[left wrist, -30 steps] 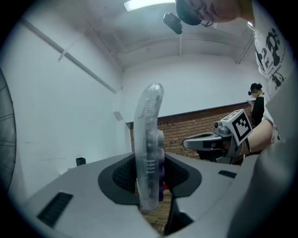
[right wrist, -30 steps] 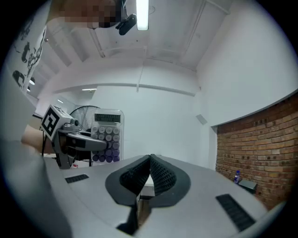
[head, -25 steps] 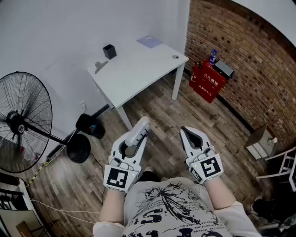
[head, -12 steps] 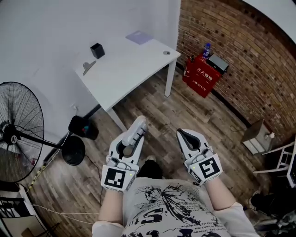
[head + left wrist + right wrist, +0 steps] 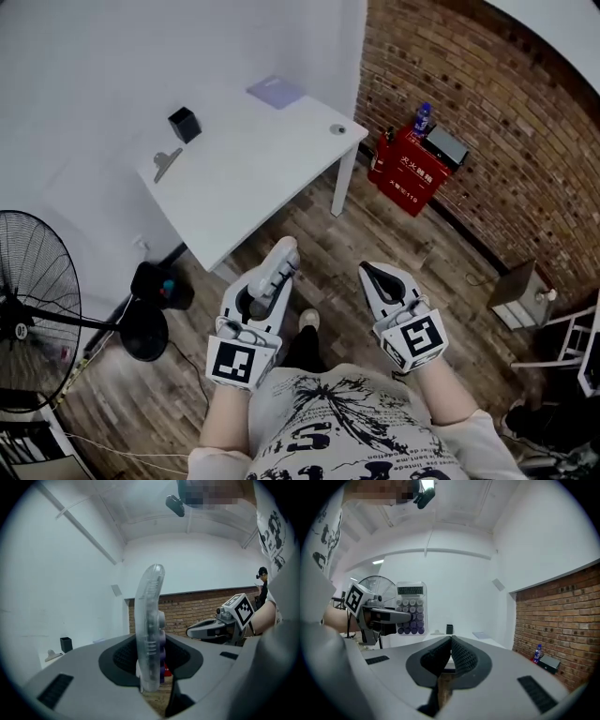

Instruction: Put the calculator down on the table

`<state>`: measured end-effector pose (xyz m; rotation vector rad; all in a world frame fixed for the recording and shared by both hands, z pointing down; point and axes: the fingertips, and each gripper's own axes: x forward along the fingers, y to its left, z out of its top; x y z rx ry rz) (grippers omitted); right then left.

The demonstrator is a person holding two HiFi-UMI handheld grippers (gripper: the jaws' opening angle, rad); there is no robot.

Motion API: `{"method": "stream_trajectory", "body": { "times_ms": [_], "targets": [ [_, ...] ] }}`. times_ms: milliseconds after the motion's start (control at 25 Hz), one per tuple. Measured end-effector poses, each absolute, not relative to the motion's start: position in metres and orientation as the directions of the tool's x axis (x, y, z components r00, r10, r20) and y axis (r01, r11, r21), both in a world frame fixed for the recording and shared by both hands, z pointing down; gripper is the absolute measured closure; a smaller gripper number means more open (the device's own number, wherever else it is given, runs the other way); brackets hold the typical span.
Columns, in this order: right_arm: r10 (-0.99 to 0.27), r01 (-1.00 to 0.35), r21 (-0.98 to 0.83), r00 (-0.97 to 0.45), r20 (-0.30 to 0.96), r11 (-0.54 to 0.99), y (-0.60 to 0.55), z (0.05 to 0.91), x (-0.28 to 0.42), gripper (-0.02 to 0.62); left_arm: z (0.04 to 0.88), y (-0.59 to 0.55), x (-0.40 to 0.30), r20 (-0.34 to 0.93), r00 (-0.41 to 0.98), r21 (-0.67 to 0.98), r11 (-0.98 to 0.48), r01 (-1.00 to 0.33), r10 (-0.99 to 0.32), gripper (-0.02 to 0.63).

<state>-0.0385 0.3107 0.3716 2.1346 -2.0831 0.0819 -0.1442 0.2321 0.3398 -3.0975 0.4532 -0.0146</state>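
My left gripper point(image 5: 265, 286) is shut on a clear plastic calculator point(image 5: 276, 265) with purple keys, held on edge and sticking out ahead of the jaws. In the left gripper view the calculator point(image 5: 150, 630) stands upright between the pads. In the right gripper view the calculator point(image 5: 410, 609) faces me, keys and display showing, beside the left gripper point(image 5: 386, 616). My right gripper point(image 5: 382, 280) is shut with nothing in it, its pads point(image 5: 451, 656) pressed together. The white table point(image 5: 253, 164) lies ahead of both grippers, over the wooden floor.
On the table sit a black pen cup point(image 5: 184, 124), a grey stapler-like thing point(image 5: 166, 161), a pale notepad point(image 5: 275, 92) and a small round item point(image 5: 337, 129). A standing fan point(image 5: 37, 319) is at the left, a red box point(image 5: 410, 172) by the brick wall.
Both grippers have travelled toward the table, which now sits lower and closer in the head view. The calculator stays clamped in the left gripper.
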Motion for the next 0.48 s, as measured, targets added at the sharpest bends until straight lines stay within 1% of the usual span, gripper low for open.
{"method": "stream_trajectory", "body": {
  "times_ms": [120, 240, 480],
  "targets": [
    [-0.987, -0.996, 0.084, 0.031, 0.157, -0.018, 0.255, 0.365, -0.012, 0.581, 0.348, 0.179, -0.121, 0.078, 0.959, -0.028, -0.962, -0.270, -0.272, 0.463],
    [-0.987, -0.994, 0.105, 0.022, 0.157, -0.005, 0.195, 0.357, 0.014, 0.580, 0.342, 0.122, -0.096, 0.041, 0.960, -0.008, -0.961, -0.277, -0.277, 0.464],
    [-0.989, -0.992, 0.124, 0.000, 0.149, 0.019, 0.089, 0.356, 0.047, 0.581, 0.347, 0.024, -0.065, 0.046, 0.952, -0.024, -0.953, -0.303, -0.304, 0.463]
  ]
}}
